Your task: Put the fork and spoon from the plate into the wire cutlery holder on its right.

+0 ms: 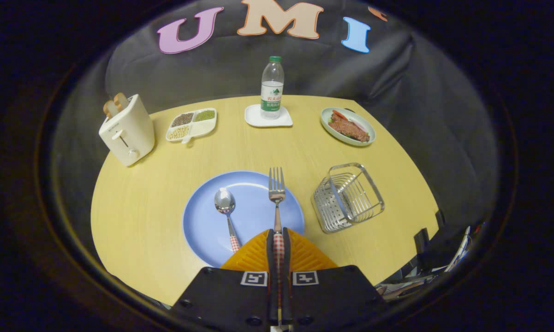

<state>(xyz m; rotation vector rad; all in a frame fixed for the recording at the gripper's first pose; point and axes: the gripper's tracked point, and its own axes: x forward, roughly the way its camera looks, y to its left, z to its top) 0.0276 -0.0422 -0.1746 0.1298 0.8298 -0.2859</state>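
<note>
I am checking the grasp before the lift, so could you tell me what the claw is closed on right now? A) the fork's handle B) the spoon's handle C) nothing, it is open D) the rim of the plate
A: the claw is pressed together on the checked handle of the fork, while the spoon lies free beside it on the blue plate.

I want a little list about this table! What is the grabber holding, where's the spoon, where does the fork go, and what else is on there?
gripper: gripper closed on the checked handle of the silver fork
fork: tines point away, over the round blue plate
spoon: silver spoon lies on the plate, beside the fingers
holder: square wire cutlery holder stands right of the plate, nothing in it
far side: cream toaster, white divided dish of beans, clear water bottle, pale plate of food
</note>
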